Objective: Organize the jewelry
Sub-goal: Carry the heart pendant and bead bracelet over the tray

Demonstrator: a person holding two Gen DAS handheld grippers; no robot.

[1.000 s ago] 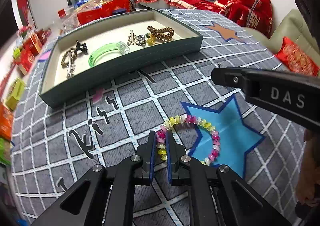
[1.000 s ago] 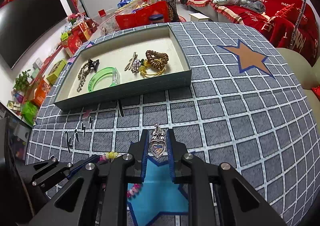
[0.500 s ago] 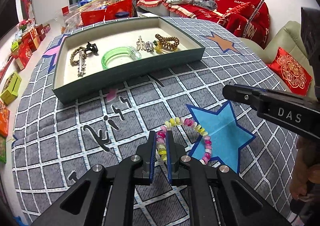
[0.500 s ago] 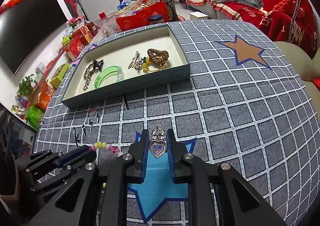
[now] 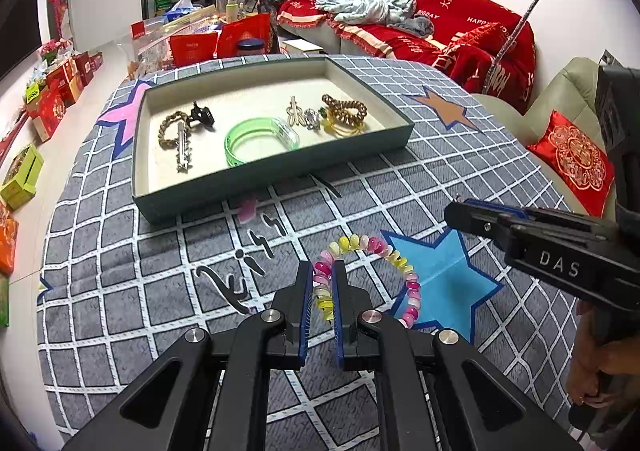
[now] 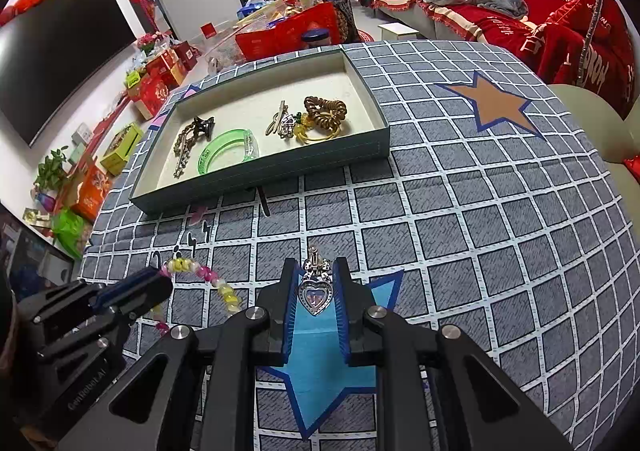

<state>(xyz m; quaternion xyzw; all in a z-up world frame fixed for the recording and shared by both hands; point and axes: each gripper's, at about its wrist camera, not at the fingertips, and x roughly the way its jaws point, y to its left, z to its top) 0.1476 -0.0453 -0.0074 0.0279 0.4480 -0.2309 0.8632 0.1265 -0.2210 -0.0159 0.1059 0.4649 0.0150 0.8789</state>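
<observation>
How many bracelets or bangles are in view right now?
2: the beaded bracelet pinched in the left gripper, and the green bangle inside the tray. Others may hide in the tray's clutter.

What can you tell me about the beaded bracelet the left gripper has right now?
The beaded bracelet is a closed loop of glossy rounded beads, pink, yellow and pale, plastic or glass by the look. The left gripper is shut on one side of it, blue pads pressing the beads. The rest of the loop curves out ahead of the fingertips, over the grey checked cloth and the edge of its blue star. Whether the far beads touch the cloth cannot be told. It is outside the tray.
</observation>
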